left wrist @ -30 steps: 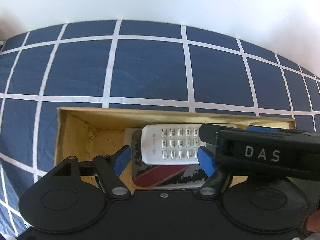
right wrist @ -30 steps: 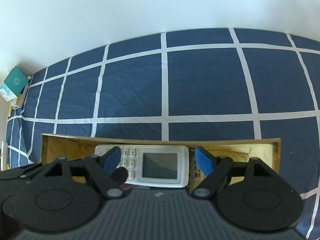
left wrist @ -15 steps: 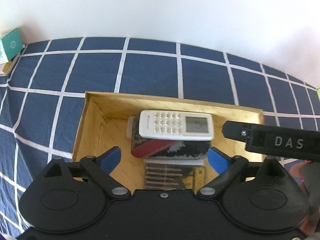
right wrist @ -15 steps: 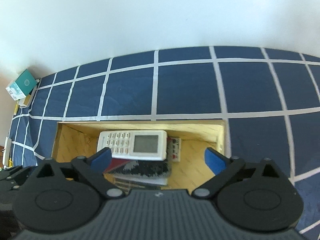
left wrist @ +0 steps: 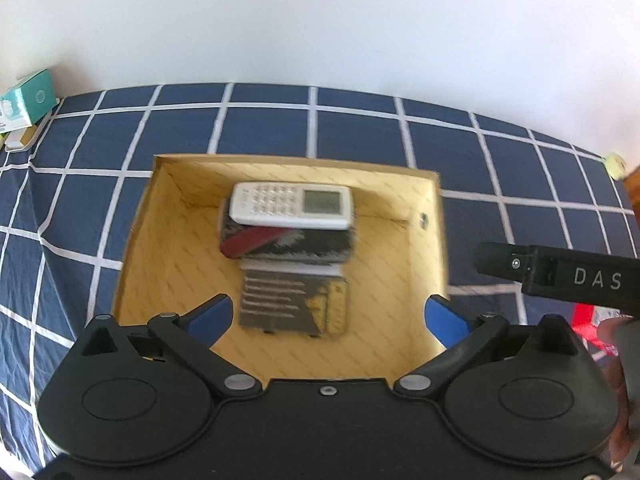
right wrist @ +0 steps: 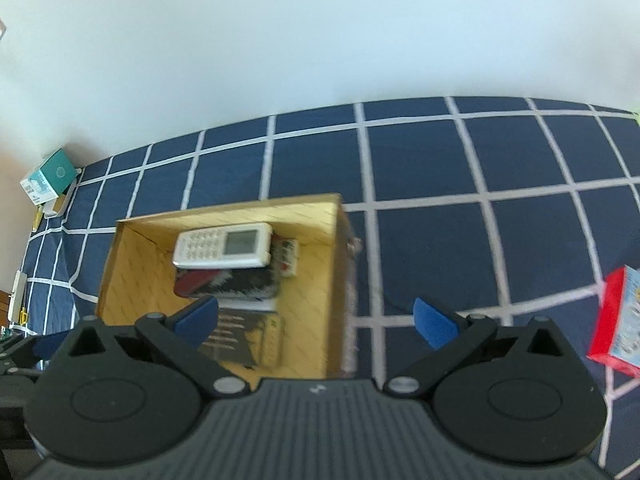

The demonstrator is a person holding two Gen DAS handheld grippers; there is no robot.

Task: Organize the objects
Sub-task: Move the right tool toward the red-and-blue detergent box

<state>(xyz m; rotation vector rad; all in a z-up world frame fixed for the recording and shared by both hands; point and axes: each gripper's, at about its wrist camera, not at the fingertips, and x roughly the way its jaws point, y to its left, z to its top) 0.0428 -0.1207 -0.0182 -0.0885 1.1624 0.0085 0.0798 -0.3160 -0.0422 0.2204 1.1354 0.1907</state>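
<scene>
An open yellow cardboard box (left wrist: 280,159) (right wrist: 228,211) lies on the blue checked cloth. Inside it a white remote (left wrist: 292,206) (right wrist: 224,246) rests on a dark packet with a red stripe (left wrist: 288,245) (right wrist: 228,285). In front of the packet lies a black booklet (left wrist: 292,300) (right wrist: 244,336). My left gripper (left wrist: 328,314) hovers above the box's near part, its jaws opening wide with nothing between them. My right gripper (right wrist: 316,318) hangs over the box's right wall, its jaws opening too and holding nothing. Its black body marked DAS (left wrist: 560,276) shows in the left wrist view.
A teal carton (left wrist: 28,98) (right wrist: 50,176) sits at the cloth's far left corner by the white wall. A red-edged box (right wrist: 618,320) lies on the cloth to the right of the yellow box. A small pale object (left wrist: 614,162) sits at the far right edge.
Both grippers let go of the remote, opened wide and rose back out of the box. The remote now rests on the dark packet, and the whole box has come into view.
</scene>
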